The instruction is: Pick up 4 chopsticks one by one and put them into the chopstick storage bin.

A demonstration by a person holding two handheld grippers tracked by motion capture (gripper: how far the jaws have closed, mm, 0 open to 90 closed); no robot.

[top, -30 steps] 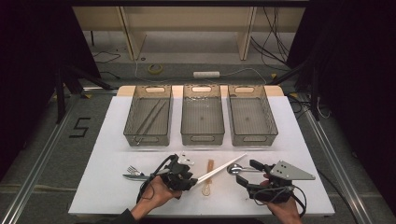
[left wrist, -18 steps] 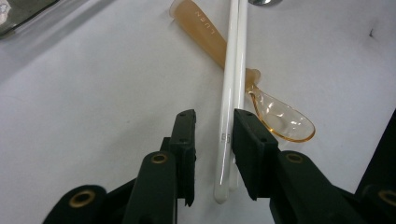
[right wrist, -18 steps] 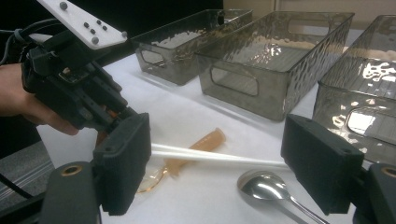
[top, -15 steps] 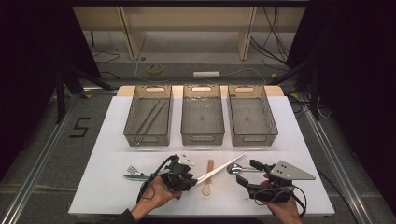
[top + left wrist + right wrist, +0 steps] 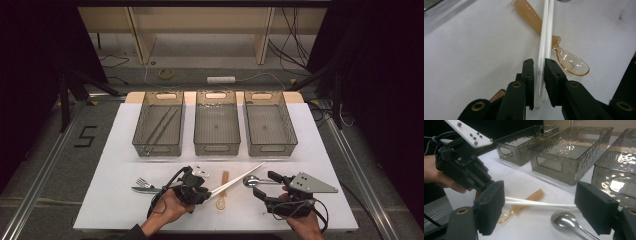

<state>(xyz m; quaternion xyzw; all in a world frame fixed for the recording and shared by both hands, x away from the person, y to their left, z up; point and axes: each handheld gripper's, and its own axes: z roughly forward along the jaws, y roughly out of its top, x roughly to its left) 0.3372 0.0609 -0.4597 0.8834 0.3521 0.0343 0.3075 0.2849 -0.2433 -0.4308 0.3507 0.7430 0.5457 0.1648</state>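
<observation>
Near the table's (image 5: 110,210) front edge, the left gripper (image 5: 539,82), jaws just closing, clamps 2 chopsticks (image 5: 544,37) over a spoon (image 5: 571,62); right gripper (image 5: 539,210) gapes, bare tabletop behind.

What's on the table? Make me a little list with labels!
left gripper: jaws just closed on the white chopsticks
right gripper: open, holding nothing
under the chopsticks: orange plastic spoon
near right gripper: metal spoon
beside left hand: fork
bins: three; left bin holds chopsticks
table: white
</observation>
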